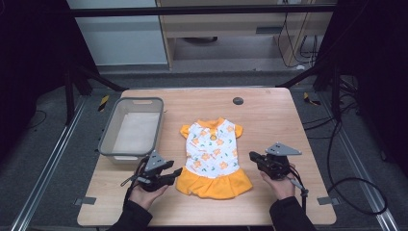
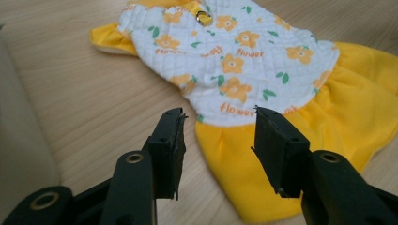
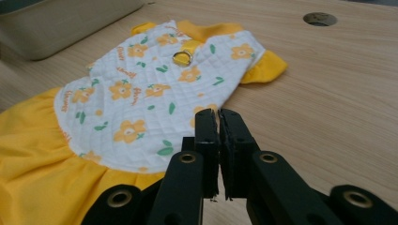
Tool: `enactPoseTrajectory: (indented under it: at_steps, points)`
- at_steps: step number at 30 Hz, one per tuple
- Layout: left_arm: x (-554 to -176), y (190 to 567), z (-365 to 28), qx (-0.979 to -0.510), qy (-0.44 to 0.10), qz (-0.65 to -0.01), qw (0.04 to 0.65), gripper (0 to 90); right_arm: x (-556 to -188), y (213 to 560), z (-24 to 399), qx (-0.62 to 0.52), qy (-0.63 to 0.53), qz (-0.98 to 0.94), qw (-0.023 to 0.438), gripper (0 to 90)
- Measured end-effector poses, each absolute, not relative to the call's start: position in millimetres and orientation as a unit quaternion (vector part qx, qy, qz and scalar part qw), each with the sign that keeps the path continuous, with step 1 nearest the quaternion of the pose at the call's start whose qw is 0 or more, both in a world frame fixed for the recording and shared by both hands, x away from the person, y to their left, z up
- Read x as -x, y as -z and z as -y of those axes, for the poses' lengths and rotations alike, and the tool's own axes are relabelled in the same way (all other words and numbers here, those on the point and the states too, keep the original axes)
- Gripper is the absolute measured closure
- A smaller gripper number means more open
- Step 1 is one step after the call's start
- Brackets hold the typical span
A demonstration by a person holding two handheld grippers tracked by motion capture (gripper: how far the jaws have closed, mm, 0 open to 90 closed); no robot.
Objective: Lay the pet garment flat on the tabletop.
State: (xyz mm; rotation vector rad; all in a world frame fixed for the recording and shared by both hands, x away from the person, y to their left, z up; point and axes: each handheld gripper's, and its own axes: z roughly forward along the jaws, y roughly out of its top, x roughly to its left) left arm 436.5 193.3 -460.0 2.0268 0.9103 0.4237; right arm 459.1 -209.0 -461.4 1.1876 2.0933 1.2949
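left hand-held gripper point(image 1: 179, 170): released, empty, beside skirt | right hand-held gripper point(image 1: 252, 156): clenched, empty, opposite side | small quilted white flower-print dress with yellow skirt point(image 1: 211, 156): flat on wooden worktop point(image 1: 269, 120), beside grey plastic basket point(image 1: 109, 139) | progress: spread, untouched; handling remains

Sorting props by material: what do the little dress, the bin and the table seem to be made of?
Dress: soft cloth, quilted white top, matte yellow gathered skirt. Bin: likely plastic, smooth grey moulded walls. Table: wood or wood-look laminate, pale grain lines.
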Motion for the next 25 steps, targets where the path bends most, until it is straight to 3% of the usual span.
enactPoseTrajectory:
  at_steps: [6,7,8,9,16,21,25]
  points:
    - [-421.9,462.8,-219.0,-0.801,-0.181,-0.38,0.425,48.2,-449.9,465.8,229.2,-0.441,-0.453,-0.744,0.216,75.0]
    - [-420.3,463.4,-222.3,-0.801,-0.182,-0.382,0.424,46.1,-446.2,468.0,235.7,-0.448,-0.45,-0.741,0.22,69.5]
    - [-418.8,464.1,-226.0,-0.799,-0.185,-0.385,0.424,46.1,-446.2,468.0,235.7,-0.448,-0.45,-0.741,0.22,69.5]
    - [-417.6,465.2,-230.8,-0.796,-0.188,-0.389,0.423,43.4,-443.3,469.9,241.8,-0.452,-0.449,-0.738,0.221,62.0]
    - [-412.9,470.1,-255.9,-0.783,-0.205,-0.413,0.418,34.1,-436.2,475.8,254.2,-0.466,-0.433,-0.735,0.234,48.9]
    - [-411.1,474.3,-281.3,-0.764,-0.214,-0.442,0.418,29.5,-434.3,481.2,266.7,-0.485,-0.421,-0.727,0.242,33.6]
    - [-411.3,477.7,-292.8,-0.76,-0.218,-0.454,0.411,27.8,-434.6,483.8,271.9,-0.493,-0.415,-0.724,0.248,27.9]
